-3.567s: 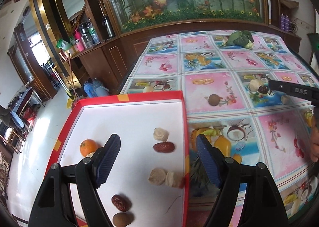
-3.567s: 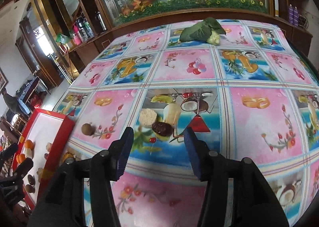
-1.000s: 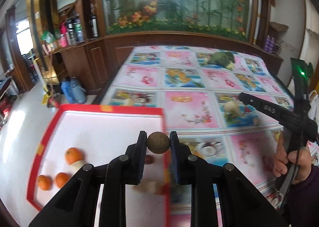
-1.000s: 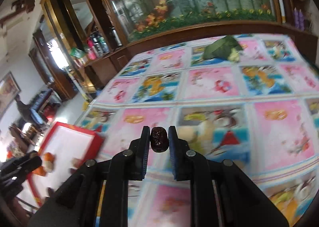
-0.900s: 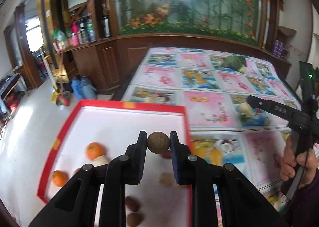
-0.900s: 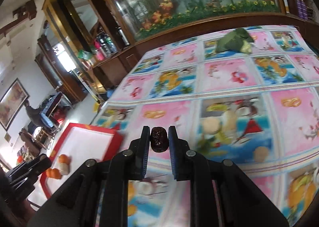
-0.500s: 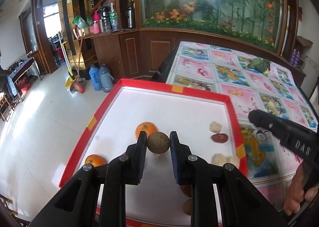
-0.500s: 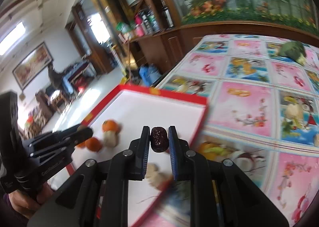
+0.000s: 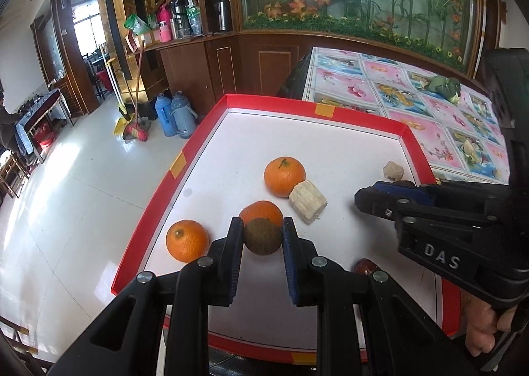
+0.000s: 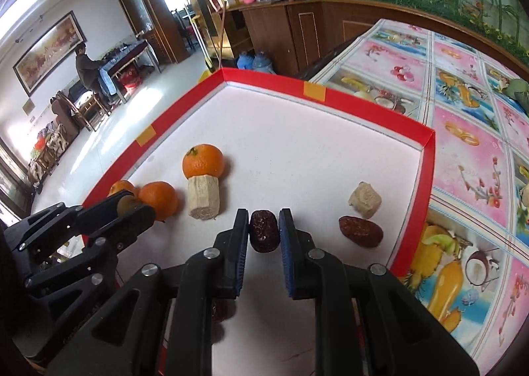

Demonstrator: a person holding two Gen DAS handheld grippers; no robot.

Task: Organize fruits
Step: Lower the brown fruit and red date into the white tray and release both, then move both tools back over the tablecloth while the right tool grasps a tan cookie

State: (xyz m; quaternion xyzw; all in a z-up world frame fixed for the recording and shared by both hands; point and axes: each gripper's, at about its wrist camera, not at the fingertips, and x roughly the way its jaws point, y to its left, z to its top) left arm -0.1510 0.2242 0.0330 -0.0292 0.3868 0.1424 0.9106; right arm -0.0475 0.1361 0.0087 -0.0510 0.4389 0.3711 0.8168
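Both claws hover over the red-rimmed tray [image 10: 426, 144]: my left claw [image 9: 263, 237] clamps a brown round fruit [image 9: 263, 236], my right claw [image 10: 264, 235] a dark date [image 10: 263, 234]. Step, as I judge it: placing; next, lower beside matching fruit and release.

Oranges [image 9: 284, 176] in tray [image 9: 307, 105], dates [image 10: 360, 231] perhaps nearer its right edge.

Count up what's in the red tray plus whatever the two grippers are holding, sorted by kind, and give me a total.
Oranges: 3
Pale chunks: 2
Red dates: 3, one held by the right gripper
Brown round fruit: 1, held by the left gripper
Total: 9 in view; the grippers may hide more.
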